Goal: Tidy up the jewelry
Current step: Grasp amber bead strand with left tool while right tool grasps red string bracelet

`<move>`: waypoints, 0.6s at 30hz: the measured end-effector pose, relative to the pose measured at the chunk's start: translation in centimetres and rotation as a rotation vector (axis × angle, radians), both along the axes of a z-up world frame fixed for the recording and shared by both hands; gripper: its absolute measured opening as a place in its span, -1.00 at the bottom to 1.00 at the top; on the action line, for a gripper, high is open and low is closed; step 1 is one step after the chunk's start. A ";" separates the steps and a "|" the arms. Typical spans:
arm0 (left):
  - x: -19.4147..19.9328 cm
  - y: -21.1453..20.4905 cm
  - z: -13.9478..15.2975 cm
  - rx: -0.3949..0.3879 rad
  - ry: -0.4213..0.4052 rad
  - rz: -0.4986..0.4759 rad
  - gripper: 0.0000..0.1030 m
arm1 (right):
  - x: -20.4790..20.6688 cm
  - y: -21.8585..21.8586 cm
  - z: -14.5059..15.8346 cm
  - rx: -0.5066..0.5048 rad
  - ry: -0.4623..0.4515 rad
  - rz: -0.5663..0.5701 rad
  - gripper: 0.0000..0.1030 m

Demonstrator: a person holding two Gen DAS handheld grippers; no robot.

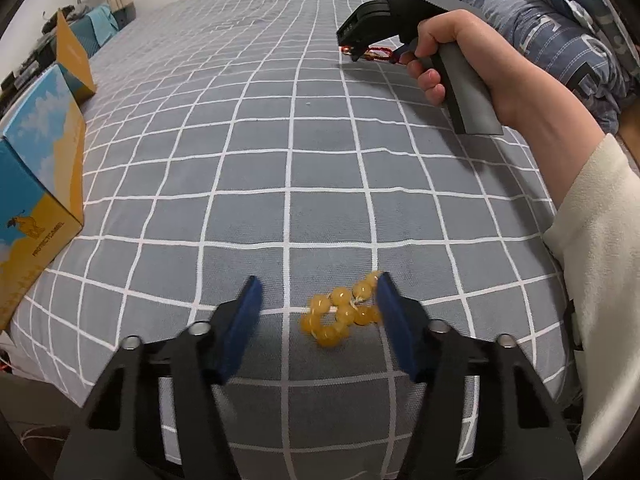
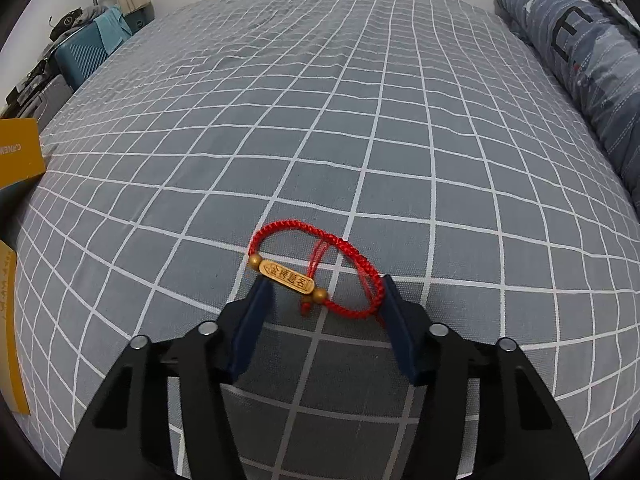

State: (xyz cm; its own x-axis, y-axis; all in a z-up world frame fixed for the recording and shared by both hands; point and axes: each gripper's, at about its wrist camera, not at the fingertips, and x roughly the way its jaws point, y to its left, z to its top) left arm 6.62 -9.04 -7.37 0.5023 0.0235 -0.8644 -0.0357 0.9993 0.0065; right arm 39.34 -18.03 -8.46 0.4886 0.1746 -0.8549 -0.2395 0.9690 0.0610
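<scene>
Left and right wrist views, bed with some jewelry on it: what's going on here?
A person holds a hand-held gripper in each hand over a grey checked bedsheet. The left hand-held gripper is open around a yellow bead bracelet lying on the sheet. The right hand-held gripper is open around a red cord bracelet with a gold charm. Neither piece is gripped yet. A blue and yellow box sits to the left.

Home bedroom: bed with grey checked sheet (image 2: 320, 120), rolled blue quilt (image 2: 580, 60), suitcase (image 2: 80, 60) alongside.
</scene>
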 end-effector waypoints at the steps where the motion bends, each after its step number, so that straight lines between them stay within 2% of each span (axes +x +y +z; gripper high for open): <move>1: 0.0 0.0 0.0 0.004 0.002 -0.001 -0.09 | -0.1 0.0 0.0 0.000 0.000 0.001 -0.15; 4: -0.1 0.0 -0.2 0.020 0.016 -0.002 -0.36 | -0.1 -0.1 0.0 0.000 -0.001 0.000 -0.37; 6: -0.2 0.1 -0.1 0.027 0.015 0.000 -0.63 | -0.2 0.0 0.0 -0.004 0.000 -0.001 -0.56; 8: -0.3 0.3 0.0 0.021 0.014 -0.004 -0.63 | -0.1 0.0 0.0 -0.003 0.000 -0.002 -0.81; 9: -0.3 0.4 0.1 0.018 0.013 -0.005 -0.63 | -0.2 0.0 0.0 -0.004 -0.003 -0.004 -0.87; 18: -0.1 0.5 0.4 0.017 0.002 -0.010 -0.63 | -0.3 -0.2 0.6 0.006 -0.014 -0.019 -0.88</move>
